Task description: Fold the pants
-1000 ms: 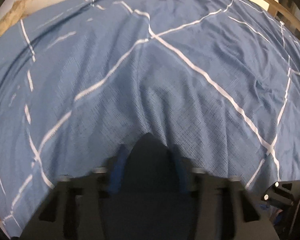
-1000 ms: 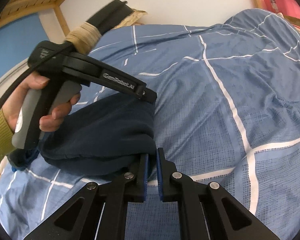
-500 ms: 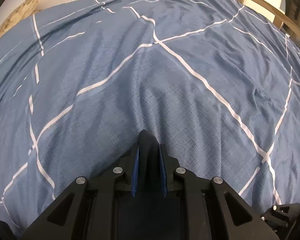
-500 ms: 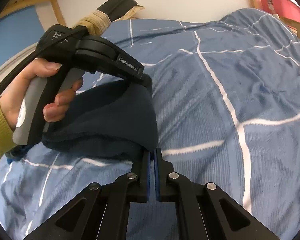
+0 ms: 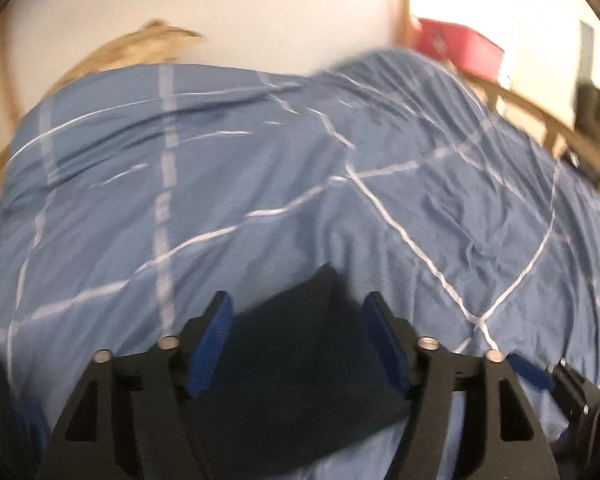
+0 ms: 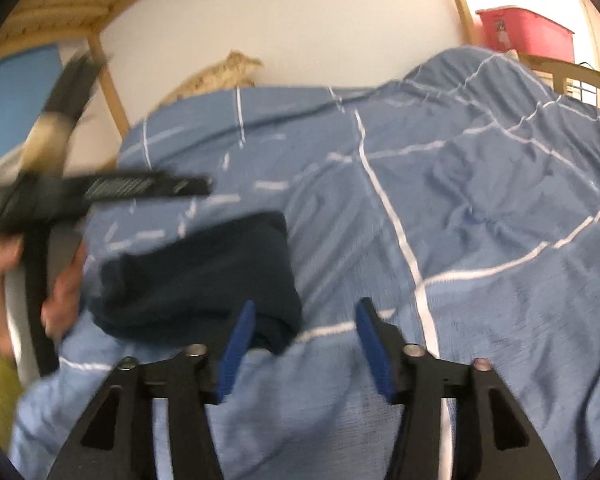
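Note:
The dark navy pants lie as a folded bundle on the blue quilt. In the right wrist view they sit at lower left. My right gripper hangs just above and in front of them, jaws opening, with only the bundle's near corner beside the left pad, untouched. In the left wrist view the pants fill the space under my left gripper, whose jaws are opening with both pads off the cloth. A hand holds the blurred left gripper above the bundle's far left.
The quilt with white lines covers the whole bed. A wooden bed rail runs along the right, with a red box behind it. A beige cushion lies at the white wall. A wooden frame post stands at left.
Both grippers went from shut on the pants to open and let go of the cloth. Both pulled back and rose; the left swung furthest. The pants now rest folded on the quilt.

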`<state>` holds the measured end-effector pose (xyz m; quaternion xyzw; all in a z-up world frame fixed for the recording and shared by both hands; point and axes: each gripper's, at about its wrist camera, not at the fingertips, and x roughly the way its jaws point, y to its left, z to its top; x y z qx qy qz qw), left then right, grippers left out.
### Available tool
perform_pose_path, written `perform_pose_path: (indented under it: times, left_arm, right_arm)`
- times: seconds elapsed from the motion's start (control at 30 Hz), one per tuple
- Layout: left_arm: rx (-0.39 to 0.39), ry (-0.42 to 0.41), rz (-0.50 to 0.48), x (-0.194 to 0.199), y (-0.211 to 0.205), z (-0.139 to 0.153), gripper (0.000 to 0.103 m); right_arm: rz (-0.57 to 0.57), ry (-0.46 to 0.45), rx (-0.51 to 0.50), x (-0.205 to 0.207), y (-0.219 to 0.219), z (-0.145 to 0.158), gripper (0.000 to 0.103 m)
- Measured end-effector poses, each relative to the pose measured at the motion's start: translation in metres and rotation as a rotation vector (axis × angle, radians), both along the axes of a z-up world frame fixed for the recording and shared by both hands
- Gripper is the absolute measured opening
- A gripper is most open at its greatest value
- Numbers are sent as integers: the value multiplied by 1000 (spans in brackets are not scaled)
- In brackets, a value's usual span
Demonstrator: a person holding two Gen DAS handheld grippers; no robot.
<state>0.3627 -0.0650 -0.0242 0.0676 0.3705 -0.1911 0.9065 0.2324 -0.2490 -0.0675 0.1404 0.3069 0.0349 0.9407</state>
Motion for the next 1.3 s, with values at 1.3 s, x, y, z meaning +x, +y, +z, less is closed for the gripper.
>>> perform_pose_path:
  times: [1.3]
  left_arm:
    - [-287,235,187,5,140,-122,84]
  right_arm:
    - [-32,108,-90,84,41,-50,74]
